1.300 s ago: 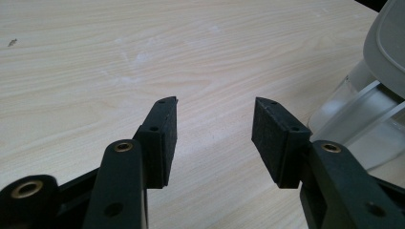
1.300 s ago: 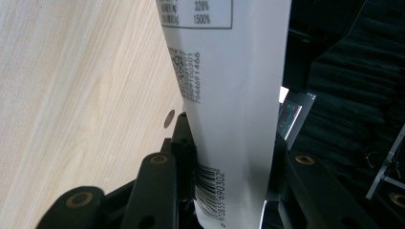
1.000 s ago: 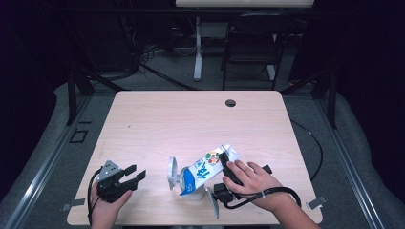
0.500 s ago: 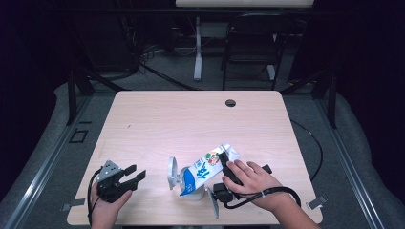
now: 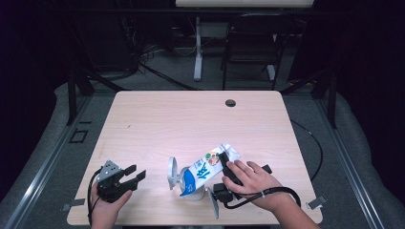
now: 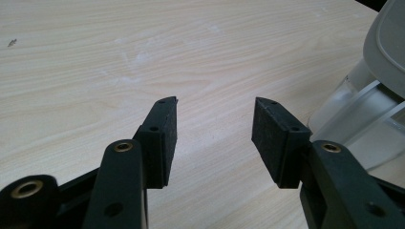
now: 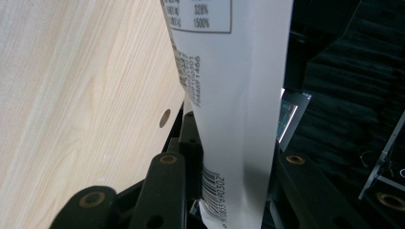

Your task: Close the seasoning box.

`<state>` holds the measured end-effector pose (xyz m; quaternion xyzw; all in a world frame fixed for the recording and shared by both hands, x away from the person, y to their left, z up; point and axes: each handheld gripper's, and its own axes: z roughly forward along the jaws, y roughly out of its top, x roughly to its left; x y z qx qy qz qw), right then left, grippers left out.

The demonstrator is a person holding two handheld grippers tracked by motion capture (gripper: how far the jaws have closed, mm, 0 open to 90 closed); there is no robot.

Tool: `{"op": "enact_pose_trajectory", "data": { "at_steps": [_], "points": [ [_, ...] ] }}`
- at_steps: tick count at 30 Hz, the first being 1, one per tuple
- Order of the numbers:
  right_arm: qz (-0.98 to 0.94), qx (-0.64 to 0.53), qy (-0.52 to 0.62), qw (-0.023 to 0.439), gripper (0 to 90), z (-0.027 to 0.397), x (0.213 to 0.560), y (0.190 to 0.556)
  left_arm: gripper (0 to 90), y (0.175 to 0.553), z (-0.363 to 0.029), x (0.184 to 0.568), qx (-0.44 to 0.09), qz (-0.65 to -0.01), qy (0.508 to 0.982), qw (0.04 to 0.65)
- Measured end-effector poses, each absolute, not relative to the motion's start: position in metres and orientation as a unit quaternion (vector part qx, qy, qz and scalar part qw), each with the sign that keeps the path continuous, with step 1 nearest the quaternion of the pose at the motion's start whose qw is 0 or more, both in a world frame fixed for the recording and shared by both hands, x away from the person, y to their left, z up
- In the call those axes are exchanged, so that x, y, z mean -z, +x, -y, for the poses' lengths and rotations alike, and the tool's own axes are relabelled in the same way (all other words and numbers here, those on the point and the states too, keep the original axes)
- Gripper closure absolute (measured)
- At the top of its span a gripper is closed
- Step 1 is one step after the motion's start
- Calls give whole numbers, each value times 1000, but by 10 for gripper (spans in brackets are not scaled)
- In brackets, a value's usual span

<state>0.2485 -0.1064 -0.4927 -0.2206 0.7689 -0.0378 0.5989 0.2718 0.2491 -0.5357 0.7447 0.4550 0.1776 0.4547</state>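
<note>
A blue and white milk carton (image 5: 205,168) is tilted with its lower end over a clear plastic container (image 5: 193,192), whose grey lid (image 5: 172,173) stands flipped up. My right gripper (image 5: 221,165) is shut on the carton's upper end. Its jaws have just been closing, with the carton between them. In the right gripper view the carton's white barcode side (image 7: 234,95) sits between both jaws of the right gripper (image 7: 234,157). My left gripper (image 5: 133,176) rests open on the table at the front left, with nothing between its pads (image 6: 165,133). The container (image 6: 353,114) stands to its right.
The wooden table (image 5: 191,119) has a small dark cable hole (image 5: 230,102) near its far edge. A chair (image 5: 248,43) and a white stand (image 5: 197,47) are on the floor beyond the table. Metal rails run along both sides.
</note>
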Motion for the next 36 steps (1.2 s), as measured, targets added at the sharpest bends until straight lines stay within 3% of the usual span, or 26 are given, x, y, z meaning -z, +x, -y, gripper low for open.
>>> {"op": "enact_pose_trajectory", "data": {
  "at_steps": [36],
  "points": [
    [-784,31,-207,584,853,108,496,249,516,273,-249,538,-176,-456,746,452]
  ]
}}
